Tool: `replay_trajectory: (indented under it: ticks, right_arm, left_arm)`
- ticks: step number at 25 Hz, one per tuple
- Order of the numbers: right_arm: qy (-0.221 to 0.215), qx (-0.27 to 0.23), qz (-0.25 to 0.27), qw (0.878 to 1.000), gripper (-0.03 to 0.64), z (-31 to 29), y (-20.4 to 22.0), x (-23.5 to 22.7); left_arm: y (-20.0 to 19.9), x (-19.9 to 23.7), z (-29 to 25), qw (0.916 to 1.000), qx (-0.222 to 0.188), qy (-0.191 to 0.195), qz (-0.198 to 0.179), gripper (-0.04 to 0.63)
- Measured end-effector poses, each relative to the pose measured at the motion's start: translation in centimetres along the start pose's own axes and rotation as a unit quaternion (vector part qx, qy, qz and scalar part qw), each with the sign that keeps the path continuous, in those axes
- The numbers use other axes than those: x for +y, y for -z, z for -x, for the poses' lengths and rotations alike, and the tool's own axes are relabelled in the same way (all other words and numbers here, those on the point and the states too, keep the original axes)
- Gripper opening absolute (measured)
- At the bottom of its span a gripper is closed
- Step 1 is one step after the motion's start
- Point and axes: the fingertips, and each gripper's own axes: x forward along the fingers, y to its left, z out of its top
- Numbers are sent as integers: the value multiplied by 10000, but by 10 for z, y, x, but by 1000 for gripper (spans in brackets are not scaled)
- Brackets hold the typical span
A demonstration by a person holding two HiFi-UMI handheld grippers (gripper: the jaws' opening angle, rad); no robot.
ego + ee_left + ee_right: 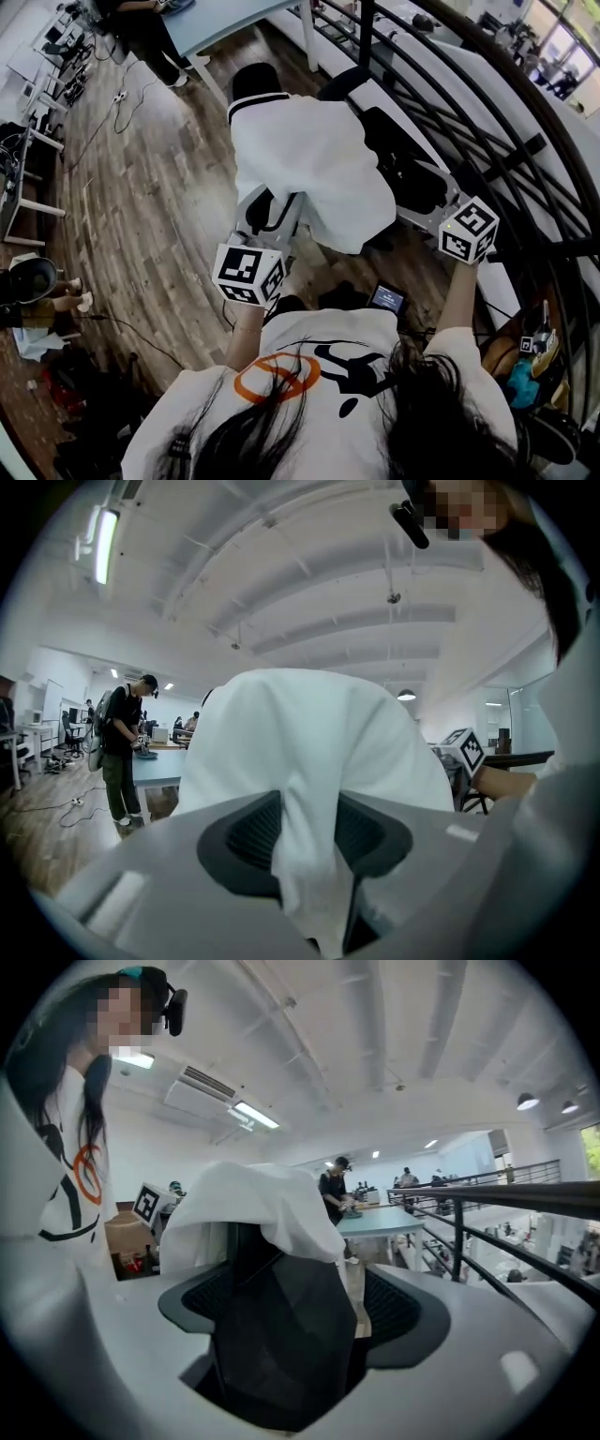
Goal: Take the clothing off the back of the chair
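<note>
A white garment (314,164) hangs draped over the back of a black office chair (398,155). My left gripper (267,225) reaches into the garment's lower left edge. In the left gripper view a fold of the white garment (309,761) runs down between the jaws of my left gripper (314,832), and the pads pinch it. My right gripper (422,211) sits at the chair's right side. In the right gripper view the black mesh chair back (281,1335) stands between the jaws of my right gripper (300,1307), which are open, with a gap on the right. The white garment (253,1204) lies over the mesh top.
A black metal railing (487,122) curves along the right. A pale table (225,19) stands ahead, with a person (122,742) standing at it. Bags and a box (525,366) lie at the lower right. Cables cross the wooden floor (150,187) on the left.
</note>
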Motion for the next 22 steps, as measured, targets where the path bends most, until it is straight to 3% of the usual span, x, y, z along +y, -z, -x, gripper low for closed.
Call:
replay_trajectory:
  ticks: [2,4,9,13,17,22]
  right_arm:
    - [-484,51,171,9987,475,-10,-2,-3]
    - [-770,57,284,9966,547,-16,-6,-13]
    - [-1273,-275,321,9910,551,-33,-38,-37]
    - [-1894,-53,598,9801,551,-64,-37,-26]
    - [-2545,-19,556,9655,570,-95,-38,-9]
    - [-3438,-166,122,9388,580,-120,-44,-3]
  left_arm:
    - [-3,-2,-1,10000,-55,-33,-60,116]
    - [-7,-2,-2,9999,-126,-54,-55,34]
    - [-13,4,3,9996,-60,-45,-280,31]
    - [-21,11,11,9990,-136,-149,-397,29]
    - [-34,16,18,9973,-206,-261,-651,29]
    - [-52,28,25,9941,-392,-483,-887,43]
